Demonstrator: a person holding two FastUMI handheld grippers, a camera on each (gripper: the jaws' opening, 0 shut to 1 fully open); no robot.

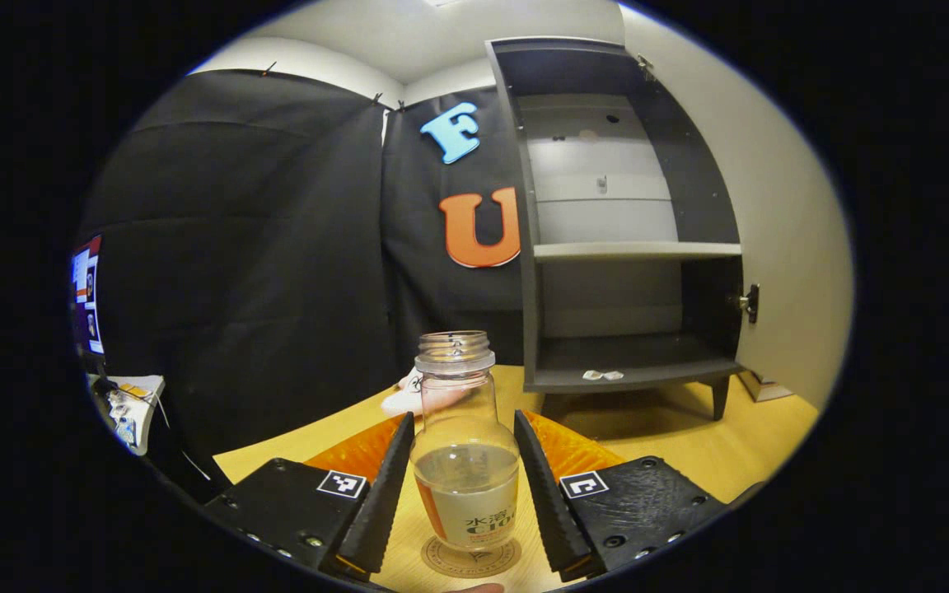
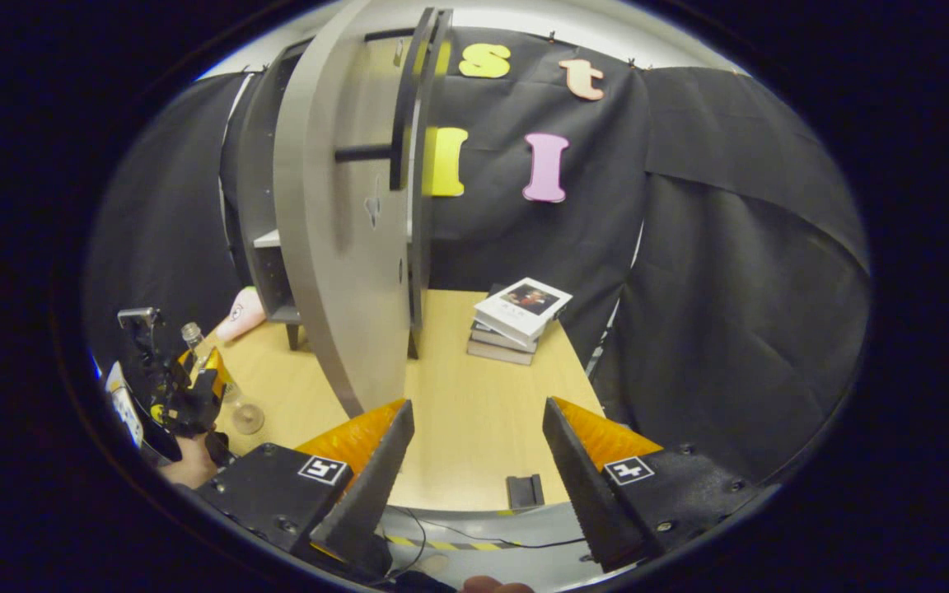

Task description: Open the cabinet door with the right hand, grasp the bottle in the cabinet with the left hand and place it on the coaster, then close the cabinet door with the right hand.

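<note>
A clear glass bottle (image 1: 466, 478), uncapped and partly filled with liquid, stands upright on the round brown coaster (image 1: 470, 562) on the wooden table. My left gripper (image 1: 463, 416) is shut on its body, one finger on each side. In the right gripper view, the same bottle (image 2: 193, 336) and left gripper (image 2: 186, 395) sit at the far left, held by a hand. The dark cabinet (image 1: 631, 247) stands open behind, its shelves bare except for a small white scrap (image 1: 602, 375). My right gripper (image 2: 477, 403) is open and holds nothing. It is just right of the open grey cabinet door (image 2: 343, 247).
A pink soft toy (image 2: 240, 313) lies on the table by the cabinet's foot. A stack of books (image 2: 520, 317) sits at the table's far right, and a small black block (image 2: 525, 491) at its near edge. A screen (image 1: 87, 292) stands at the far left.
</note>
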